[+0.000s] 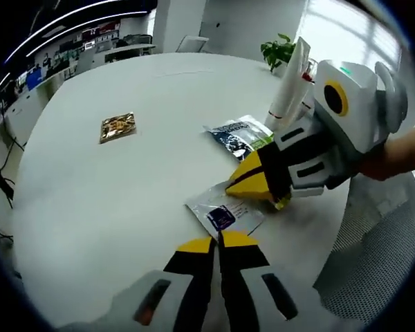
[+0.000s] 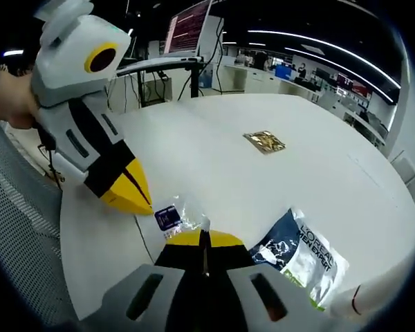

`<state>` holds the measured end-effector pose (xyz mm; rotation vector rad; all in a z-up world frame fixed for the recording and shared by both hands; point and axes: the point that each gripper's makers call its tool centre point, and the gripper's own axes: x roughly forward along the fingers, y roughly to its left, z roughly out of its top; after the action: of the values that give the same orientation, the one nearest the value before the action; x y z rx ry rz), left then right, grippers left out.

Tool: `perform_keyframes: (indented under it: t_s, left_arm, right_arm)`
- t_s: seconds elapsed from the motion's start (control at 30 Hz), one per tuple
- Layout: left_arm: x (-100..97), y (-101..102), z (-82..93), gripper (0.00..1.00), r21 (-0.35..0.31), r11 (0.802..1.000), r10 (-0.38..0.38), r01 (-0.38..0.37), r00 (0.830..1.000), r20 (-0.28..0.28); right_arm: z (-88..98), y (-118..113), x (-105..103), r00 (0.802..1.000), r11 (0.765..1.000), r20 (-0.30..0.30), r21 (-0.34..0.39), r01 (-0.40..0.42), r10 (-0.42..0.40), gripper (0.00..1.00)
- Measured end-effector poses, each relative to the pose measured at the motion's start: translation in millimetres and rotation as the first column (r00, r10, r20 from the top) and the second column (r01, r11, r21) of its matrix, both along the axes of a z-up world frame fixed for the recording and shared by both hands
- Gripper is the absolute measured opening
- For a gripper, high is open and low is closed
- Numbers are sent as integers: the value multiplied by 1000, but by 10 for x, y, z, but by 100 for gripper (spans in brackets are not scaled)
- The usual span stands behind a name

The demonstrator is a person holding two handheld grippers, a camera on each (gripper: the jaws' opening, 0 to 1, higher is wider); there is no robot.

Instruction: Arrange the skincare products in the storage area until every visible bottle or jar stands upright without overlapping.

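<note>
While your left gripper (image 1: 218,242) rises from the bottom of the left gripper view with its yellow-tipped jaws pressed together on nothing, its tips rest at the near edge of a small clear plastic sachet with a purple label (image 1: 225,213) lying flat on the round white table (image 1: 90,200). Your right gripper (image 1: 252,181) enters from the right, held in your hand (image 1: 394,155), its yellow tips also closed and touching the far side of that sachet. Just behind it lies a dark blue, white and green foil sachet (image 1: 238,135), flat on the tabletop. A white tube with red print (image 1: 290,86) stands upright beyond, near a green potted plant (image 1: 277,50). A small gold foil packet (image 1: 117,127) lies well apart to the left.

Seen from the right gripper view, your right gripper (image 2: 204,238) shows its jaws narrowed to a thin slit, tips at the clear sachet (image 2: 176,216). Your left gripper (image 2: 128,194) reaches in from the left, yellow tips shut, just beside the same sachet. The dark blue and green sachet (image 2: 301,257), printed L'Oréal Men Expert, lies flat to the right. The gold packet (image 2: 265,142) sits farther out on the table (image 2: 214,159).
</note>
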<state>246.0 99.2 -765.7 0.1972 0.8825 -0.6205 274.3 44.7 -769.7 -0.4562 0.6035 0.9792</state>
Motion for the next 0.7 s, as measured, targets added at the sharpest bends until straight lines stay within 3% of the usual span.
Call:
perform_keyframes:
  t_s: [0.07, 0.13, 0.23, 0.37, 0.6, 0.7]
  left_arm:
    - [102, 12, 99, 1, 21, 1000, -13, 11, 996, 92]
    - [119, -77, 201, 4, -6, 998, -54, 55, 990, 128]
    - [153, -187, 242, 18, 8, 993, -115, 115, 980, 163]
    - [113, -325, 164, 23, 72, 978, -204, 195, 966, 158]
    - [92, -379, 25, 22, 103, 975, -209, 196, 968, 136]
    - [94, -379, 0, 20, 157, 966, -227, 204, 963, 146]
  right_arm:
    - [5, 3, -1, 1000, 1000, 1, -1, -4, 4, 1]
    - [-1, 7, 5, 1000, 1000, 4, -4, -6, 6, 1]
    - [-10, 6, 11, 1000, 1000, 4, -1, -1, 1, 1]
    - [-15, 8, 11, 1000, 1000, 6, -2, -2, 2, 1]
    - [-21, 10, 12, 1000, 1000, 8, -5, -10, 10, 1]
    - [-18, 11, 5, 1000, 1000, 12, -4, -14, 14, 1]
